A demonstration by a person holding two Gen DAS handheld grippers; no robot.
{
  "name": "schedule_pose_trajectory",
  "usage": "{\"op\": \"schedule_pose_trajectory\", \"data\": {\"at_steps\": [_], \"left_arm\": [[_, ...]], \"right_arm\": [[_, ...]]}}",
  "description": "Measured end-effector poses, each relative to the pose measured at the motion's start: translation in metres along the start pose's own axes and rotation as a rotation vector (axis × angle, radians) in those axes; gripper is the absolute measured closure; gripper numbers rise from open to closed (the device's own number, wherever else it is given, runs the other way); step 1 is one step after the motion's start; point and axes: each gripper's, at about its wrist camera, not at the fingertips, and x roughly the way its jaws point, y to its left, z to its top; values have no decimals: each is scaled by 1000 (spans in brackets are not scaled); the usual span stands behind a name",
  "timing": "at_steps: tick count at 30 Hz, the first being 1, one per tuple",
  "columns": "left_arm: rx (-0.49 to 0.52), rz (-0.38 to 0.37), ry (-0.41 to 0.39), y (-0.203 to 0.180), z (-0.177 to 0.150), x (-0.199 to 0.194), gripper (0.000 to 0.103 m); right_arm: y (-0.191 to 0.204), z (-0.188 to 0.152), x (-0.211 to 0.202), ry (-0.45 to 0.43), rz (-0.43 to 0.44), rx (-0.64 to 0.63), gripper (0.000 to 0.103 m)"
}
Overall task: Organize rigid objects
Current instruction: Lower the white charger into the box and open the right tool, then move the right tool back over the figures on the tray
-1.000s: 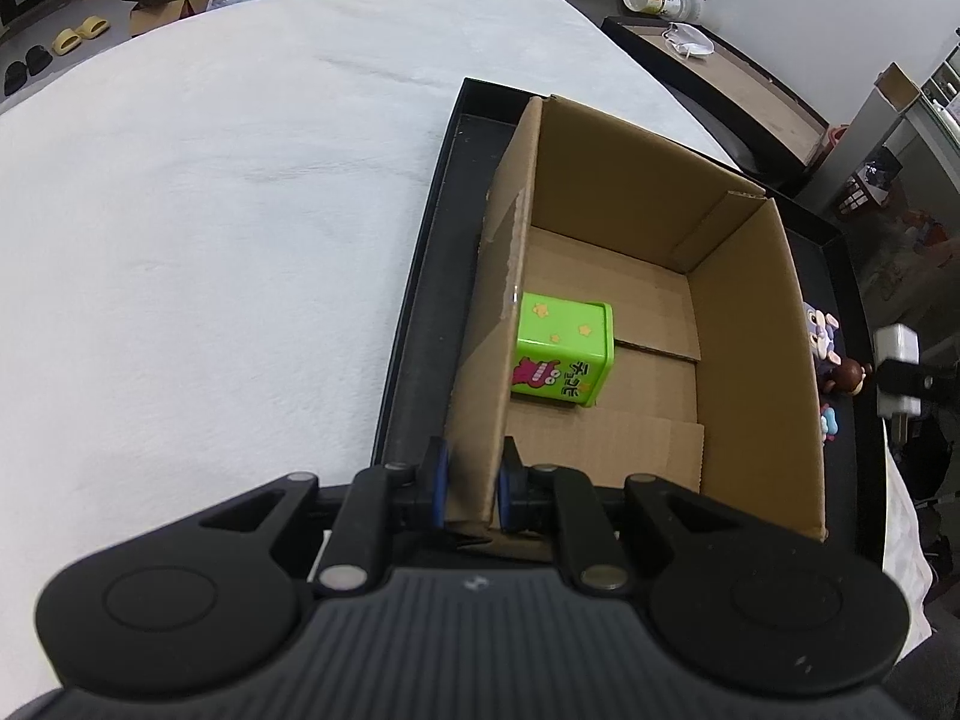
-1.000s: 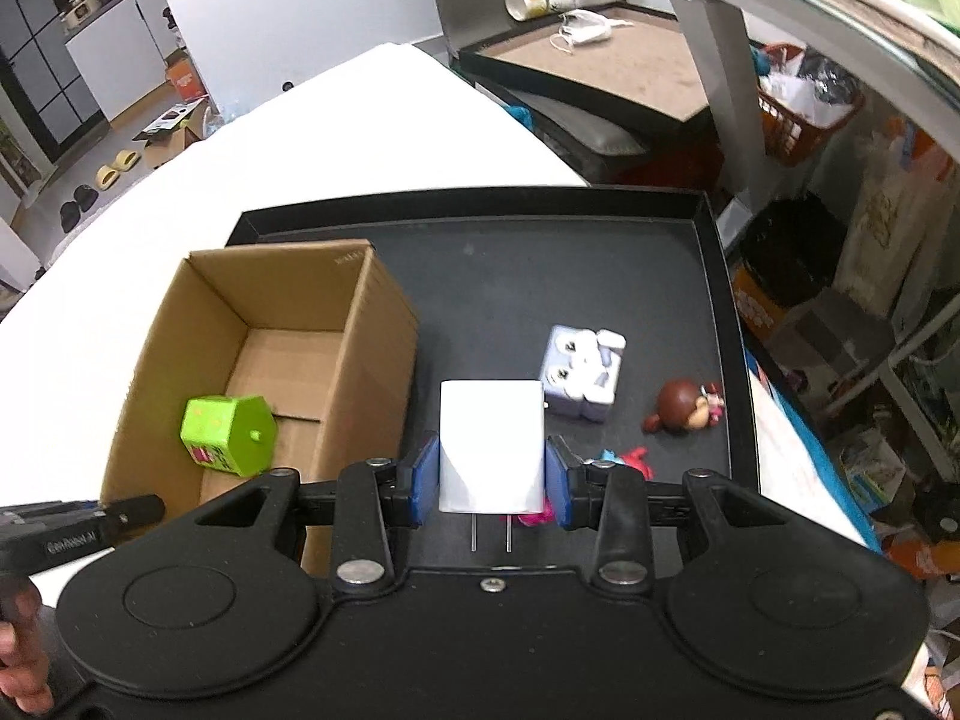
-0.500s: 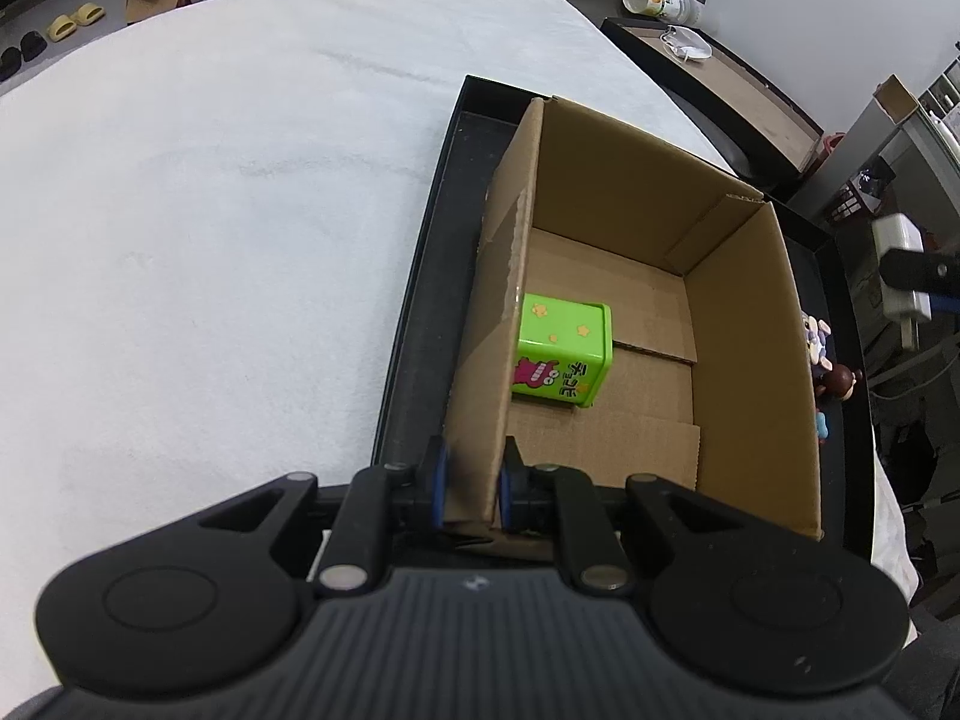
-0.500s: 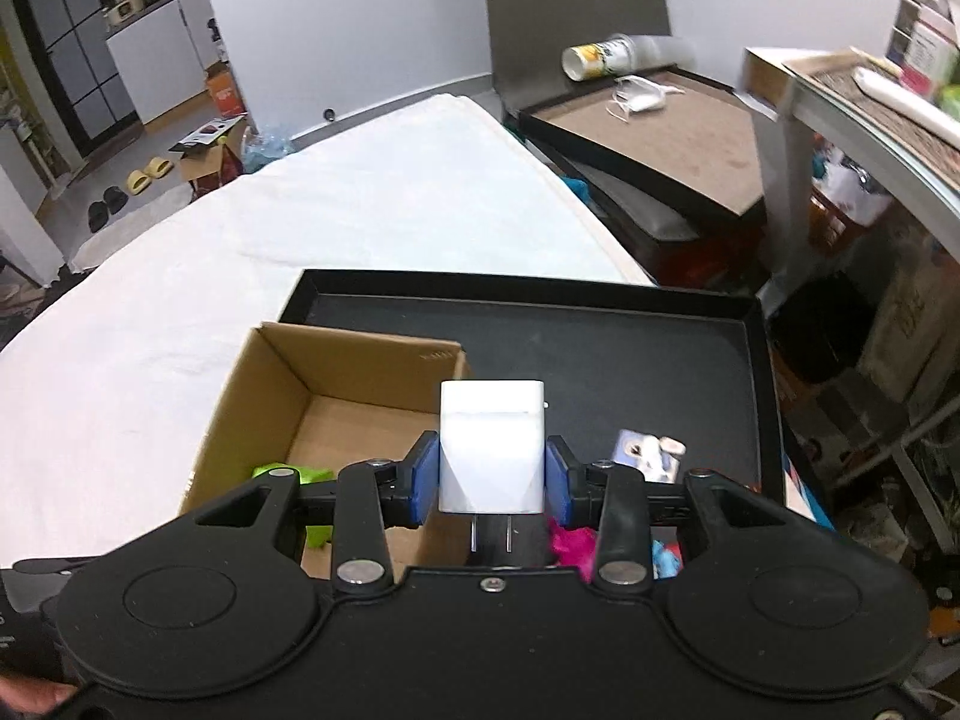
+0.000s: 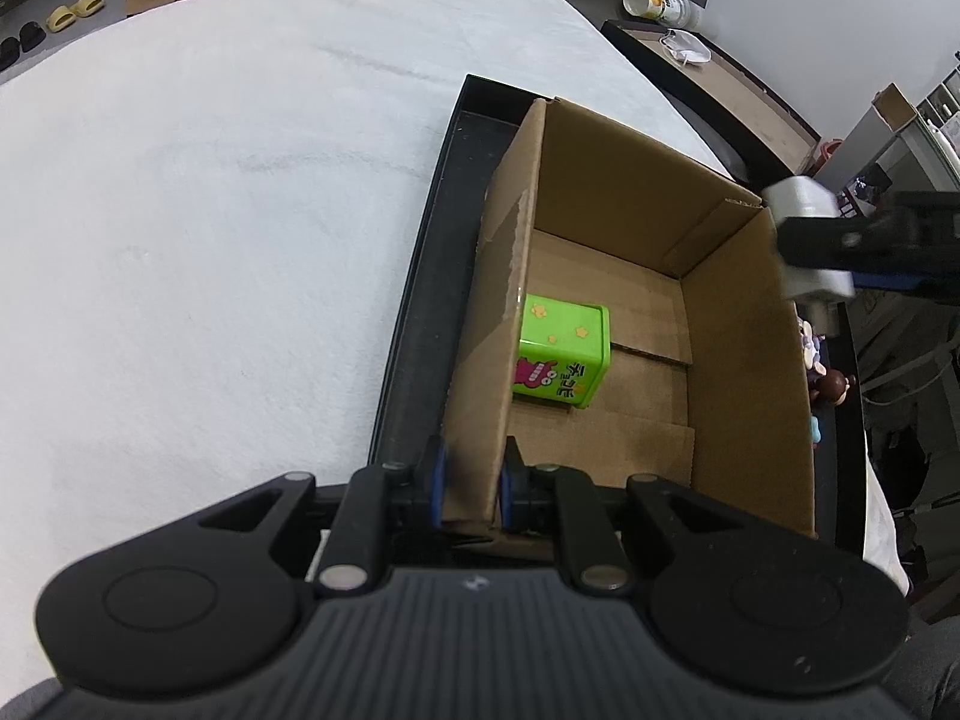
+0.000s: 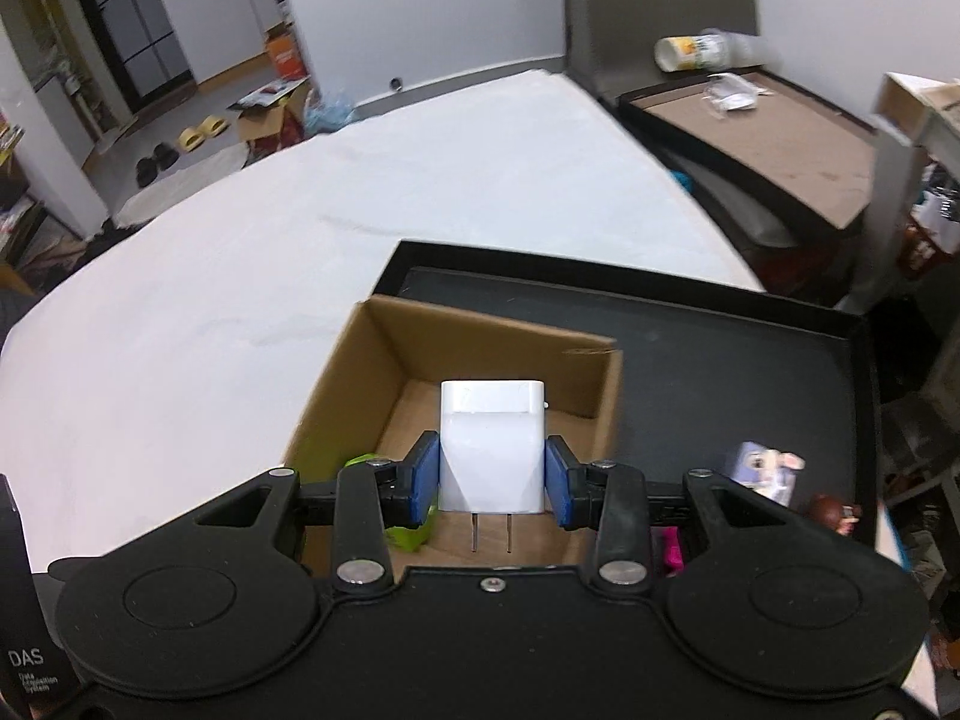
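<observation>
An open cardboard box (image 5: 744, 360) (image 6: 384, 354) stands in a black tray (image 5: 414, 276) (image 6: 720, 348). My left gripper (image 5: 471, 489) is shut on the box's near left wall. Inside the box lies a green tin (image 5: 561, 354) with cartoon print, partly hidden in the right wrist view (image 6: 408, 534). My right gripper (image 6: 492, 480) is shut on a white plug adapter (image 6: 492, 444), prongs pointing back at the camera, held over the box. From the left wrist view that adapter (image 5: 807, 252) hangs above the box's right wall.
Small toy figures (image 6: 762, 468) (image 5: 831, 384) lie on the tray right of the box. A white cloth (image 5: 210, 210) covers the table to the left. A second tray (image 6: 774, 138) with a cup sits on a side surface behind.
My right gripper carried the white adapter leftward from above the tray floor to above the box. The left gripper kept its hold on the box wall.
</observation>
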Motion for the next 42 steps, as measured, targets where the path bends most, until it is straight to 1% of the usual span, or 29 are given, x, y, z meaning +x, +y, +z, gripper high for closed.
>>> {"op": "schedule_pose_trajectory", "data": {"at_steps": [5, 10, 14, 15, 18, 20, 23, 30, 41, 42], "left_arm": [[-8, -10, 3, 3, 1, -1, 88], [-8, -12, 8, 2, 2, -1, 88], [0, -14, 11, 2, 3, 0, 88], [7, -13, 12, 1, 3, 0, 88], [7, -14, 14, 1, 4, 0, 88], [8, -15, 11, 1, 4, 0, 88], [3, -19, 5, 2, 5, -2, 88], [8, -5, 12, 0, 7, -5, 88], [18, -1, -35, -8, 10, -19, 88], [22, 1, -37, -9, 10, -20, 88]], "right_arm": [[21, 1, 12, 27, 35, -20, 66], [35, 5, 16, 30, 51, -36, 66], [40, 8, 19, 15, 64, -14, 66], [40, 8, 20, 11, 69, -5, 65], [38, 5, 19, 0, 73, 23, 56], [35, 4, 17, 5, 75, 30, 56], [28, 1, 11, 6, 66, 43, 56], [-2, -10, -9, 3, 35, 82, 51], [-60, -29, -35, -14, -30, 166, 46], [-65, -30, -37, -15, -34, 172, 44]]}}
